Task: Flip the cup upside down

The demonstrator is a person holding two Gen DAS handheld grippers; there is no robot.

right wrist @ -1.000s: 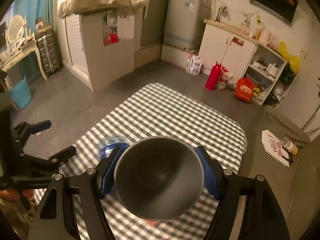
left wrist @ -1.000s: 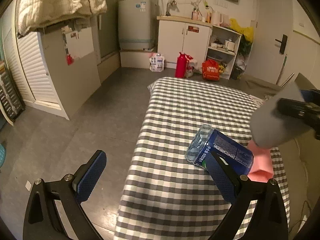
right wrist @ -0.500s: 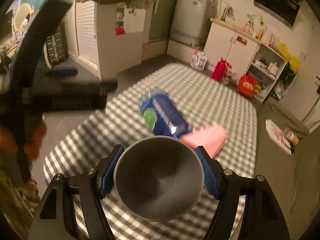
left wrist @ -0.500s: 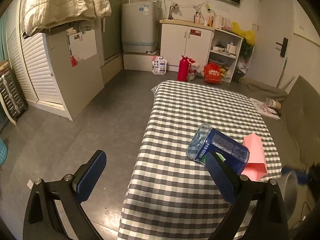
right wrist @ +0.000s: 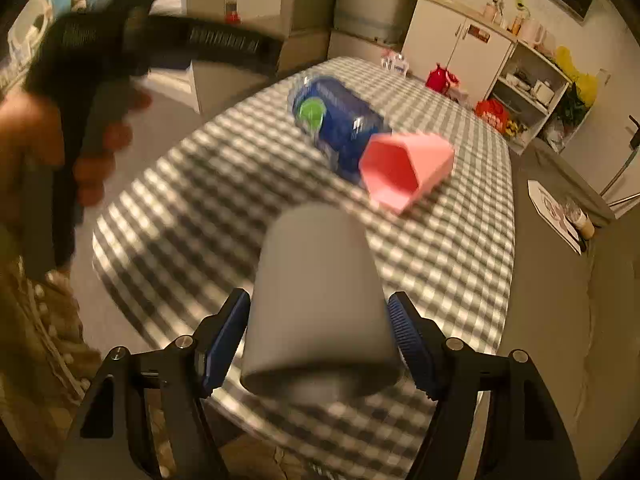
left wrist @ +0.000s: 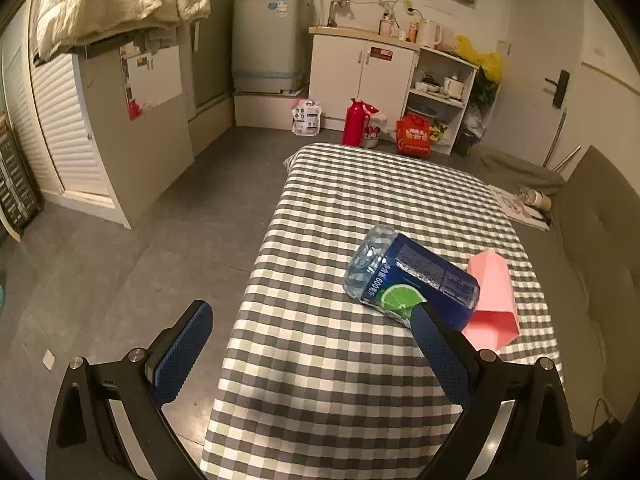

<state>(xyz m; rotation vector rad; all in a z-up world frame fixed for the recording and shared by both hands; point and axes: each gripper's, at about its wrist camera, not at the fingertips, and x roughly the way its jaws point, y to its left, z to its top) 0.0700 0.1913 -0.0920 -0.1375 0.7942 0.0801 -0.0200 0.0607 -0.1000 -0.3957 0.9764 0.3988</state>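
Note:
A grey cup (right wrist: 316,288) is upside down, mouth toward the checked tablecloth (right wrist: 448,240), near the table's front edge. My right gripper (right wrist: 318,340) has a pad on each side of its wide lower end; the view is blurred, and whether the pads touch it I cannot tell. My left gripper (left wrist: 312,344) is open and empty over the table's near left edge. The cup does not show in the left wrist view.
A blue-labelled plastic bottle (left wrist: 412,280) lies on its side mid-table, also in the right wrist view (right wrist: 340,124). A pink cup (left wrist: 492,300) lies on its side next to it, seen too in the right wrist view (right wrist: 404,172). Cabinets (left wrist: 360,76) and a red flask (left wrist: 354,122) stand beyond.
The grey cup has turned from mouth-toward-camera to mouth-down between the right pads. The right gripper swung round the table's near corner and dropped out of the left wrist view.

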